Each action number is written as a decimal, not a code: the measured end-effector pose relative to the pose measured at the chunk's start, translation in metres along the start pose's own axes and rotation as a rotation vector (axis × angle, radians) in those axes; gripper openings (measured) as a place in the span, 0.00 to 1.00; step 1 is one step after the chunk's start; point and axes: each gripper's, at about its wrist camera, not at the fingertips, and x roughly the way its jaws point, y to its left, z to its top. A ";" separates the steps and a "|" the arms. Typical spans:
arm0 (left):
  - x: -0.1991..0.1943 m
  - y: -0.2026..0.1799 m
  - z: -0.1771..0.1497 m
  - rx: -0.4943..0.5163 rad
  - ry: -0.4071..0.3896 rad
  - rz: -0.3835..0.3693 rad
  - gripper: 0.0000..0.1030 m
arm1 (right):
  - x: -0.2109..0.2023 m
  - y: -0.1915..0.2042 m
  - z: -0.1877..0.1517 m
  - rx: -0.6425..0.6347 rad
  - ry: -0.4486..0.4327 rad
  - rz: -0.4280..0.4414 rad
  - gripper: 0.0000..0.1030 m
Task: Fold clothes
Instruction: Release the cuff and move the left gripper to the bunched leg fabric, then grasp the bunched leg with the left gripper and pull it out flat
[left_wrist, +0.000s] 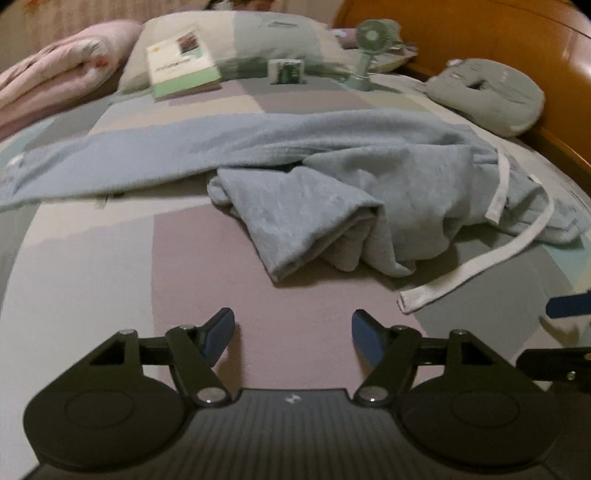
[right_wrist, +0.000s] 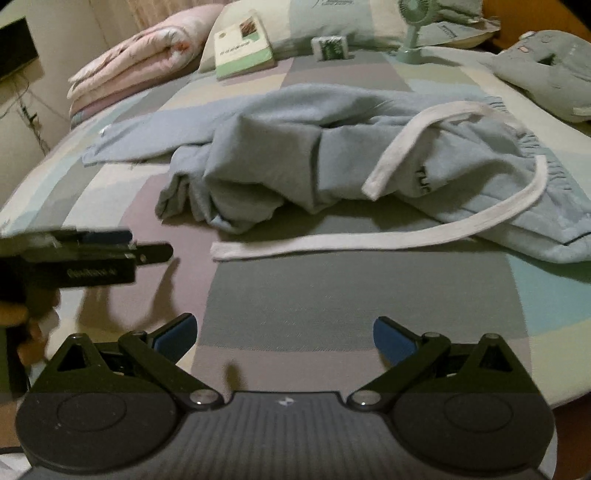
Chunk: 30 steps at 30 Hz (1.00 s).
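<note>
Spread wide and empty on both sides: left gripper (left_wrist: 293, 334) with blue fingers (left_wrist: 221, 330) well apart over the mauve patch of the bed (left_wrist: 92, 280), right gripper (right_wrist: 284, 338) likewise gaping above a grey patch, neither touching cloth. Straight ahead at twelve o'clock from both, apart from the fingers, lies the pale blue sweatpants (left_wrist: 332, 192), crumpled in a heap on the patchwork bedspread, one leg stretched flat toward nine o'clock, the other bunched and folded over itself in the middle, elastic waistband toward three o'clock. Trailing from the waist, a white drawstring (right_wrist: 332, 242) runs loose across the bed toward the right gripper. Looks like soft, light fleece: limp, no stiffness, likely to sag and drag rather than slide, probably not slippery and not fragile. Best hold probably at the waistband corners, one per gripper, to lift and shake flat; alternatively the bunched leg's cuff at eleven o'clock in the right wrist view. Wise to avoid pinching the drawstring alone, since it would likely pull through. Farther out at twelve o'clock: a book (left_wrist: 183, 61), a small box (left_wrist: 286, 72), a green desk fan (left_wrist: 369, 48), a pink quilt (left_wrist: 55, 70) at ten o'clock, a grey cushion (left_wrist: 491, 96) at two o'clock.
</note>
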 end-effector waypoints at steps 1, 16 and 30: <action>0.001 -0.003 -0.003 -0.011 -0.001 0.007 0.69 | -0.001 -0.002 0.000 0.006 -0.008 0.004 1.00; 0.019 -0.009 0.022 -0.062 -0.059 -0.002 0.58 | 0.008 -0.018 0.001 0.042 -0.011 0.005 1.00; 0.037 -0.013 0.040 -0.090 -0.070 -0.013 0.41 | 0.015 -0.015 0.000 0.043 0.012 -0.005 1.00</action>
